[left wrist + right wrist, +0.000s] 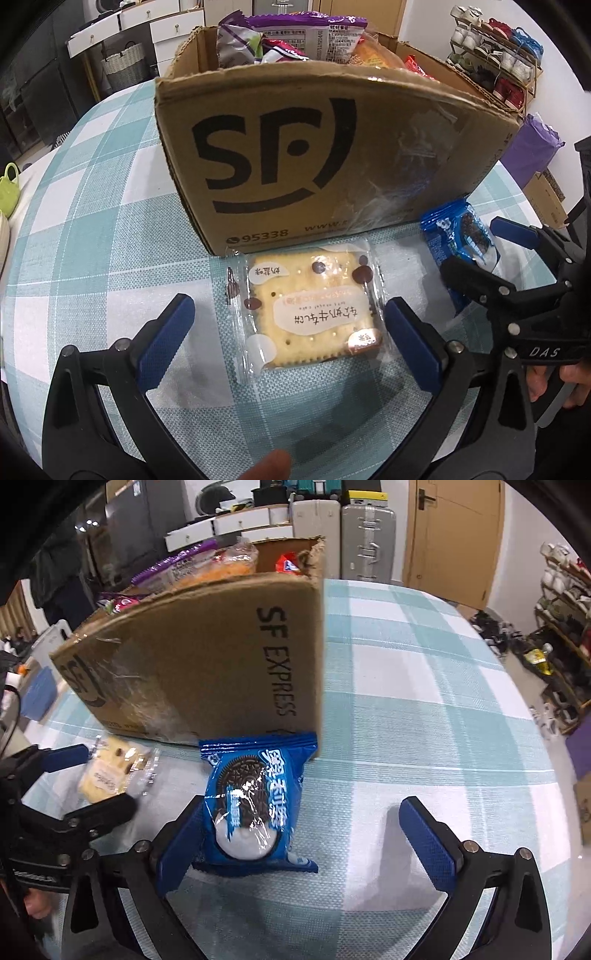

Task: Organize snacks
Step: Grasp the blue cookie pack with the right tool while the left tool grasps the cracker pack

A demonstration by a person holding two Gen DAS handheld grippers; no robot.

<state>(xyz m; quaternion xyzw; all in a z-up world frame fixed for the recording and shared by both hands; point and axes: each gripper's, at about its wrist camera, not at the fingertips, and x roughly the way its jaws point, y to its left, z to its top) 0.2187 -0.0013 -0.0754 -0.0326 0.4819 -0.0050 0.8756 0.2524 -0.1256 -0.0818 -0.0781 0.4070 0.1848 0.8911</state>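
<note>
The blue cookie packet (255, 801) lies flat on the checked tablecloth (424, 709), its long axis running away from me toward the cardboard box (207, 657), far end touching the box's base. It is glossy, printed with a dark sandwich cookie. My right gripper (308, 834) straddles it, jaws wide apart, left pad against the wrapper. My left gripper (290, 343) stands spread around the clear-wrapped square cracker (306, 306), touching neither side; it lies just before the box, which holds more snacks.
</note>
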